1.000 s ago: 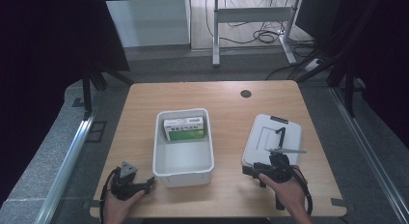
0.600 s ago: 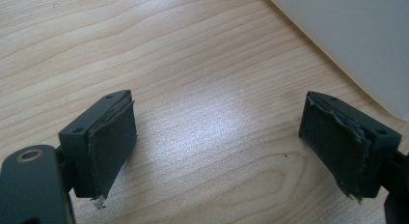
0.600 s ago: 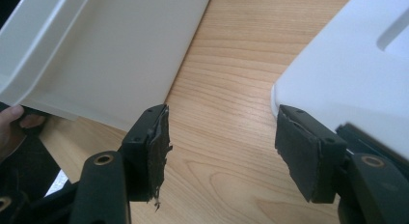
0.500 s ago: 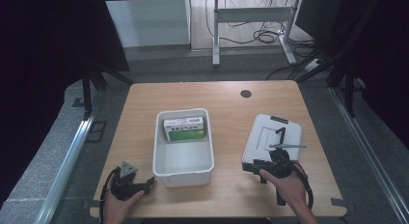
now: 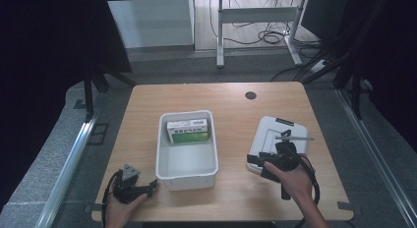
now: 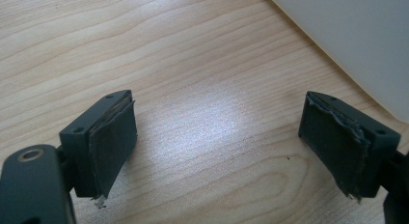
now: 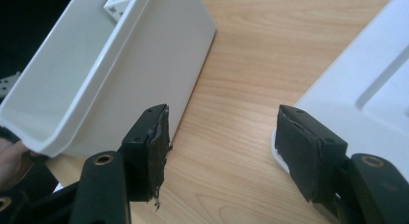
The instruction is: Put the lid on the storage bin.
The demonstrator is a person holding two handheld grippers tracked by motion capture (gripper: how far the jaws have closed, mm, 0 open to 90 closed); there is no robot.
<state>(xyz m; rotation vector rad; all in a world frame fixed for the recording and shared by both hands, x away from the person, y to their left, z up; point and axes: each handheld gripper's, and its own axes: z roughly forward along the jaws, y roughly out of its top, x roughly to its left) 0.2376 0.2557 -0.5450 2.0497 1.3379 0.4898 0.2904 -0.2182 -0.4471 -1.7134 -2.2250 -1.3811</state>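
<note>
The bin point(image 5: 187, 156) stands at the middle of the tabletop point(image 5: 231, 110). A box point(image 5: 189, 131) lies inside the bin, against its far wall. The lid point(image 5: 275, 139) lies flat to the right of the bin, well apart. The left hand-held gripper point(image 5: 147, 187) sits just beside the bin's near left corner; the right hand-held gripper point(image 5: 260, 161) is at the lid's near edge.

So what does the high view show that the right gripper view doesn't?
The high view alone takes in the green and white box lying at the far end of the white rectangular plastic bin, the left claw open near the table's front edge, and the dark round hole in the wooden table. The right gripper view alone shows the right claw from close up, jaws apart over bare wood. Both show the bin and the flat white plastic lid, with the right claw at its near corner.
</note>
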